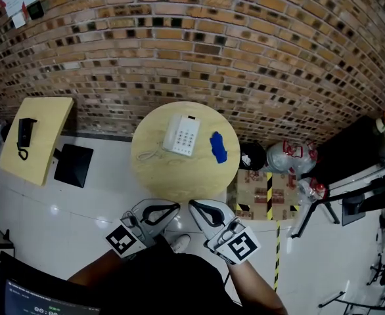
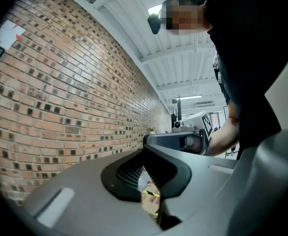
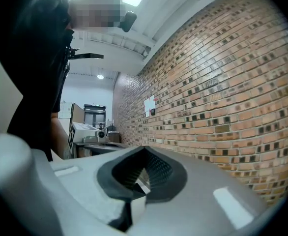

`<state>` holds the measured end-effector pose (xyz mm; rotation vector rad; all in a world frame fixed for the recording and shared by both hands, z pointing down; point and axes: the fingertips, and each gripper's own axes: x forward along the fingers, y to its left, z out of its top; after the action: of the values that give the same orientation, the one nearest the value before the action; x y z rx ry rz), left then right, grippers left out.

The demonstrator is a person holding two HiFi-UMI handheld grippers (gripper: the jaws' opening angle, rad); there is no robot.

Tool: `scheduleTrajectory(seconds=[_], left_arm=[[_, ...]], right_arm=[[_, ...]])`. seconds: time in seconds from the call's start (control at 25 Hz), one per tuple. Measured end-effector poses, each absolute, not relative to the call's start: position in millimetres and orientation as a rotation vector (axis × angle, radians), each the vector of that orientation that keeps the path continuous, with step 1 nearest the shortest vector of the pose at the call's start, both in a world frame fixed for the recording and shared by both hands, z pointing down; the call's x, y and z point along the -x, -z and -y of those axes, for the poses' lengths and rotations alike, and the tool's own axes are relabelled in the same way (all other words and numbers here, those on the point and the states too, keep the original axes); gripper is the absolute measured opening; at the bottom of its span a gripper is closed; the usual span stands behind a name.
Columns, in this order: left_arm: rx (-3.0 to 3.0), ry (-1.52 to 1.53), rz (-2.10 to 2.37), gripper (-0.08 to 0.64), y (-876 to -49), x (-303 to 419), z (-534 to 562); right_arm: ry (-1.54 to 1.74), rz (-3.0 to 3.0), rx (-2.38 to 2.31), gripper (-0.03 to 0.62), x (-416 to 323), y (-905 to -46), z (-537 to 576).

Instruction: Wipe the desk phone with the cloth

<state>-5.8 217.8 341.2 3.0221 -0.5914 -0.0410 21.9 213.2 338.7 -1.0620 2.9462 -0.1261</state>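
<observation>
While left tool (image 1: 177, 206), right tool (image 1: 191, 204) hang clenched empty | desk phone (image 1: 181, 135), cloth (image 1: 218, 147) on table (image 1: 173, 174) | box (image 1: 258, 190) beside

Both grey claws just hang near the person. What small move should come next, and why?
Probably the right gripper should open and reach toward the crumpled blue cloth, which lies untouched on the round wooden table beside the white desk phone. It and the left gripper are shut and empty, short of the table.
</observation>
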Motion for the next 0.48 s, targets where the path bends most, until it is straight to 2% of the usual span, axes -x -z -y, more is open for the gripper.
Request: scheduleTrajectory(seconds=[0.48], left_arm=[[-3.021, 0.050, 0.585, -0.011, -342.0, 2.2, -215.8]], right_arm=[[0.086, -2.954, 1.026, 0.000, -17.5, -335.7, -214.3]])
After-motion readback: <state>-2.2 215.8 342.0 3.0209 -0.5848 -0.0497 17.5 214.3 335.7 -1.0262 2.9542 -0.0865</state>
